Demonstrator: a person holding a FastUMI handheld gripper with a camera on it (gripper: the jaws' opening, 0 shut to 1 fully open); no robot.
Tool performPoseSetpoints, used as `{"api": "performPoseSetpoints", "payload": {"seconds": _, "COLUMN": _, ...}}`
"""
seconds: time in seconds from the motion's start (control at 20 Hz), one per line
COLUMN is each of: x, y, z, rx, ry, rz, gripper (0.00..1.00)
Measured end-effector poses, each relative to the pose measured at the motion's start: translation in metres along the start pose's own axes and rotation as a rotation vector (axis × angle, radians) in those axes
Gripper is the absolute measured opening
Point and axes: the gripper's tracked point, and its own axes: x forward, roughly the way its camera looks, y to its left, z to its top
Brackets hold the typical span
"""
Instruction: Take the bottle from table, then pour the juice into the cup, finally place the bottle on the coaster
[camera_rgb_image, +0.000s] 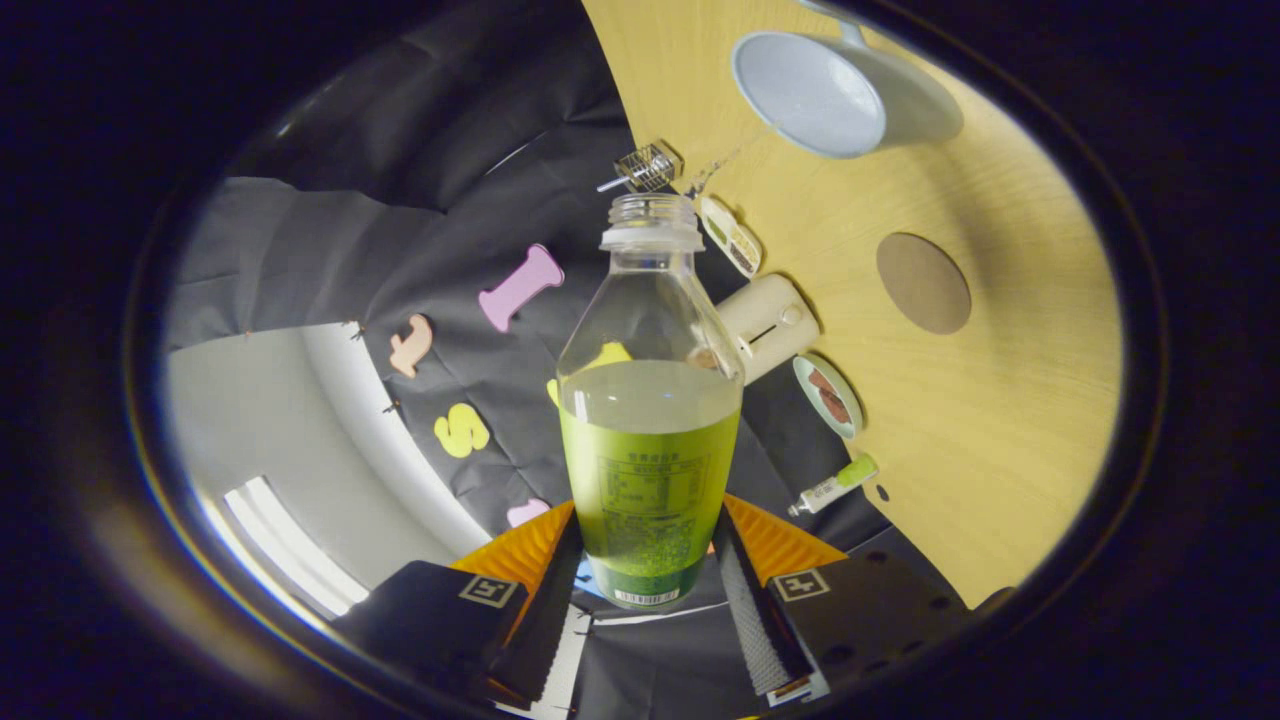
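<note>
The fingers (648, 560) are clamping the uncapped, green-labelled bottle (650, 400), its small print unreadable, tipping toward the cup (840, 95).

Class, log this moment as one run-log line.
gripper: shut on bottle | bottle: uncapped, tilted, part full | cup: on table, beyond bottle | coaster: bare

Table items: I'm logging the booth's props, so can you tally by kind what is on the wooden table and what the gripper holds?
Bottle, uncapped, gripper shut on it: 1
Cup: 1
Round coaster: 1
Wire basket: 1
Toaster: 1
Small dishes: 2
Small tube: 1
Total: 8
</note>
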Motion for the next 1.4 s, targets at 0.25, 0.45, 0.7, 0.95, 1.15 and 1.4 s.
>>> {"api": "performPoseSetpoints", "payload": {"seconds": 0.25, "x": 0.002, "y": 0.013, "z": 0.002, "rx": 0.024, "ry": -0.006, "rz": 0.045, "gripper": 0.77}}
{"api": "performPoseSetpoints", "payload": {"seconds": 0.45, "x": 0.001, "y": 0.020, "z": 0.007, "rx": 0.059, "ry": -0.014, "rz": 0.073, "gripper": 0.77}}
{"api": "performPoseSetpoints", "payload": {"seconds": 0.7, "x": 0.001, "y": 0.024, "z": 0.011, "rx": 0.051, "ry": -0.023, "rz": 0.080, "gripper": 0.77}}
{"api": "performPoseSetpoints", "payload": {"seconds": 0.95, "x": 0.001, "y": 0.024, "z": 0.010, "rx": 0.043, "ry": -0.021, "rz": 0.083, "gripper": 0.77}}
{"api": "performPoseSetpoints", "payload": {"seconds": 1.15, "x": 0.000, "y": 0.020, "z": 0.007, "rx": -0.078, "ry": -0.005, "rz": 0.058, "gripper": 0.77}}
{"api": "performPoseSetpoints", "payload": {"seconds": 1.4, "x": -0.003, "y": 0.010, "z": -0.001, "rx": -0.173, "ry": 0.023, "rz": 0.027, "gripper": 0.77}}
